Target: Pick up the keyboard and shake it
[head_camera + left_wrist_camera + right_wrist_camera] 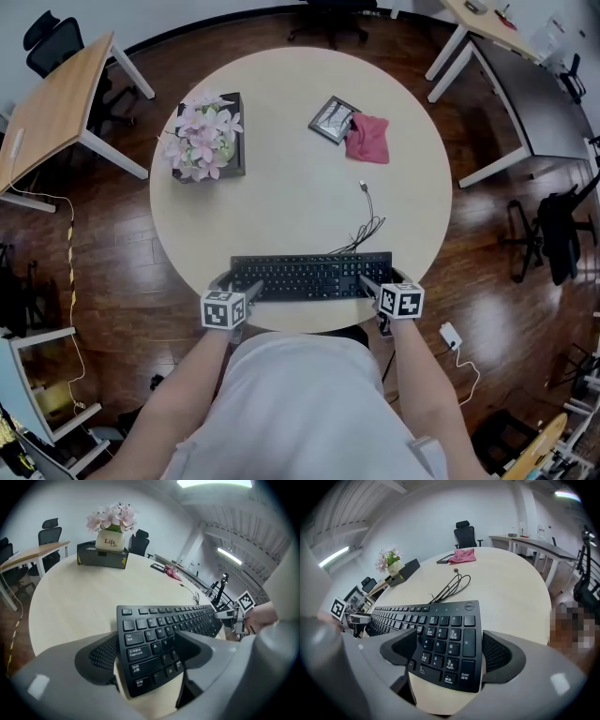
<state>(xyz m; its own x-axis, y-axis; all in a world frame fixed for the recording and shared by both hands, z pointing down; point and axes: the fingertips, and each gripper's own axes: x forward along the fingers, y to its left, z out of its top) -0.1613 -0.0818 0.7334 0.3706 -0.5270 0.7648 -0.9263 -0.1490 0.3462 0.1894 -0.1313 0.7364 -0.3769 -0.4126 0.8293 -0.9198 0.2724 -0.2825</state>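
Note:
A black keyboard [311, 277] lies flat on the round beige table [281, 197], close to the near edge. My left gripper [237, 284] is at its left end and my right gripper [382, 281] at its right end. In the left gripper view the Ctrl and Shift corner of the keyboard [154, 639] sits between the wide jaws of the left gripper [145, 651], with no pad pressing on it. In the right gripper view the number-pad end of the keyboard [440, 630] lies between the spread jaws of the right gripper [449, 649], with gaps at both sides.
The keyboard's cable [366, 220] runs in loops toward the table's middle. A dark box with pink flowers [206, 136] stands at the far left, with a framed picture [331, 119] and a pink cloth [367, 139] at the far right. Desks and chairs ring the table.

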